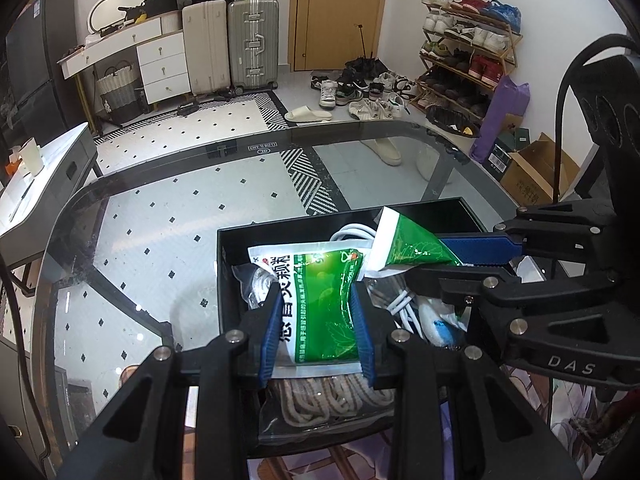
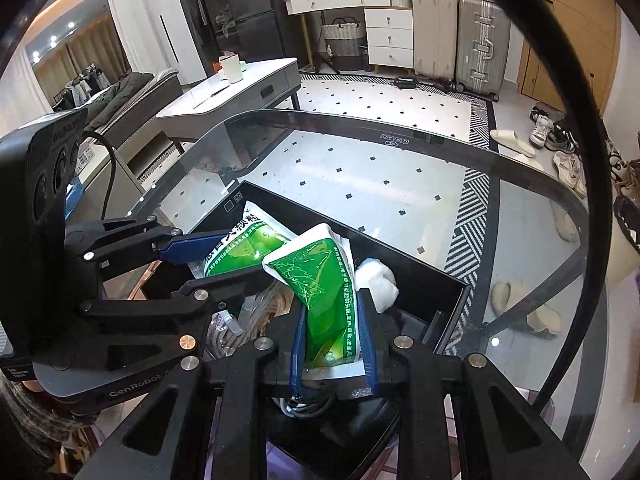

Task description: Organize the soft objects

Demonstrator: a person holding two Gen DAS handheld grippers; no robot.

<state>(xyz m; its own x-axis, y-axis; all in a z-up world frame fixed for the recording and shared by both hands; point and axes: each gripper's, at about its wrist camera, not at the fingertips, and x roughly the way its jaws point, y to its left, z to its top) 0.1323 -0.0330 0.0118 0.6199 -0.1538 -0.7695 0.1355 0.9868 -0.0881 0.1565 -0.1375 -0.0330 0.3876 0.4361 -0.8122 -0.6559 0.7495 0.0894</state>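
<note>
Lowering two pouches into the box: each of my grippers carries one green and white foil sachet over the black rectangular cardboard box (image 1: 230, 248), which sits on the dark-rimmed glass table (image 1: 160, 216).

Step in hand (my judgement): setting both sachets down inside the box, on top of what already lies there.

Doing it well, left side: I should bring the left sachet down flat, clear of the box's left wall, and let it rest on the bagged rope before I loosen the pads, so it does not slide over the rim.

Doing it well, right side: the right sachet is bent and leans against the left one; I should part the two a little, or release one before the other, so neither drags its neighbour out.

Left gripper (image 1: 316, 320): closed narrow on the larger green and white printed foil sachet (image 1: 316, 280), blue pads pressing its two long edges; the sachet hangs just above the clear plastic bag of coiled beige rope (image 1: 320, 400).

Box contents, centre: a white coiled cable (image 1: 404, 304) lies beneath the sachets; whether it touches them I cannot tell.

Right gripper (image 2: 332, 336): closed narrow on the smaller, creased green and white foil sachet (image 2: 320, 280), held by its lower end, its upper end tilted toward the left sachet and touching it.

Right of that sachet: a white fluffy wad with a blue tip (image 2: 378, 280) sits in the box, just beside my right finger.

Risk (my judgement): slippery foil could skate off the heap if released too high.
</note>
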